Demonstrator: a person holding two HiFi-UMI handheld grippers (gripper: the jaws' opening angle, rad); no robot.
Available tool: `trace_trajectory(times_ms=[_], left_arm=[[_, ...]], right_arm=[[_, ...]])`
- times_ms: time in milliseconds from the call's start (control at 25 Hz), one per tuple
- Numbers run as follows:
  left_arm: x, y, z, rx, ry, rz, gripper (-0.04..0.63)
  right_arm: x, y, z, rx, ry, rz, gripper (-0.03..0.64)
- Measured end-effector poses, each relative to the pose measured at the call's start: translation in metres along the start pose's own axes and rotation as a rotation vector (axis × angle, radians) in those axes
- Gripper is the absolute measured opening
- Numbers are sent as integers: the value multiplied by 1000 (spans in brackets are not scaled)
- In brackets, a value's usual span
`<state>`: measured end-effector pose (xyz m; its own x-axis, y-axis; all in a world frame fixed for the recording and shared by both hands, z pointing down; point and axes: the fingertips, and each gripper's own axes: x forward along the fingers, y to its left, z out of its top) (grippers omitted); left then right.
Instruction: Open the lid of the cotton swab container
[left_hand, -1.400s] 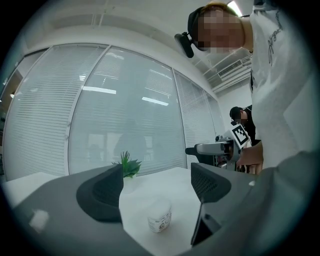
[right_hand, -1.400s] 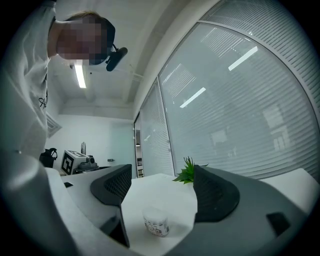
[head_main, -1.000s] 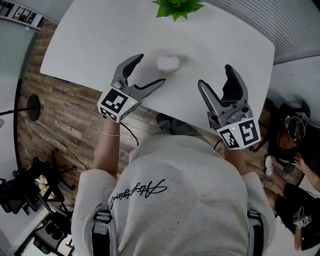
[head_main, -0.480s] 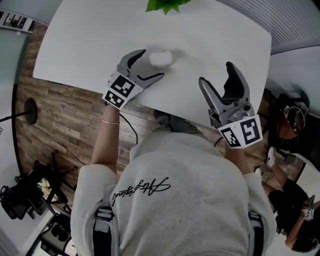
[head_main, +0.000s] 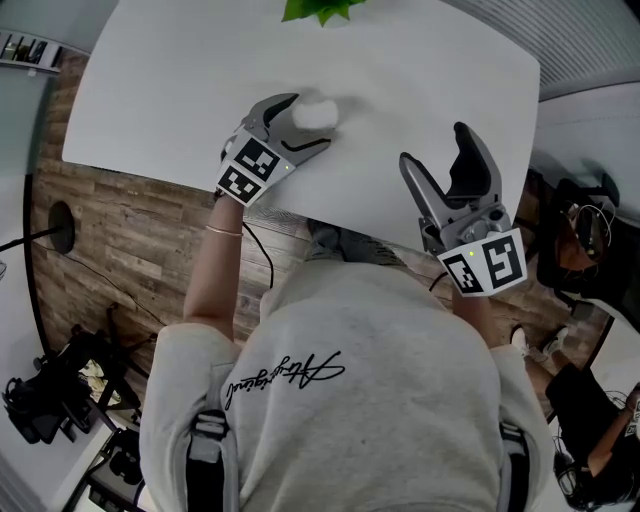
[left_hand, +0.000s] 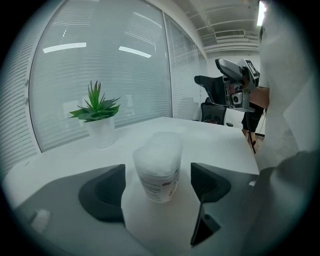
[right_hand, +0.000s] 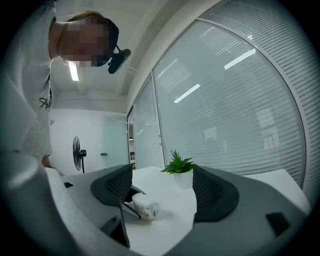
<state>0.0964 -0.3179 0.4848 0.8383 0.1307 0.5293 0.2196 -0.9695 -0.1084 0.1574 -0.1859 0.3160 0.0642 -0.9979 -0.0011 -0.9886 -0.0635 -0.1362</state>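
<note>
Though untouched, container (left_hand: 158, 166) within left tool (left_hand: 157, 187)

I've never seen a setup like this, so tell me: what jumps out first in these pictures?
A small white cotton swab container stands on the white table, between the open jaws of the left gripper, which do not touch it. The right gripper is held open and empty above the table's near edge, at the right. A green potted plant sits at the table's far edge.
</note>
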Motion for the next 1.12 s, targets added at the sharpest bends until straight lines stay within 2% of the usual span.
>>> trace_trajectory(times_ms=[200,560,1120], left_arm=[[6,-2,0,5,7,-12,389],[11,-2,0,9,12,-17,318],[12,-4,-1,8,3,-26,274]], right_arm=[[0,-2,-1,4,4,-4,359],[3,-4,1,-5,7,3,357],[6,-3,-4,3,15,9,354]])
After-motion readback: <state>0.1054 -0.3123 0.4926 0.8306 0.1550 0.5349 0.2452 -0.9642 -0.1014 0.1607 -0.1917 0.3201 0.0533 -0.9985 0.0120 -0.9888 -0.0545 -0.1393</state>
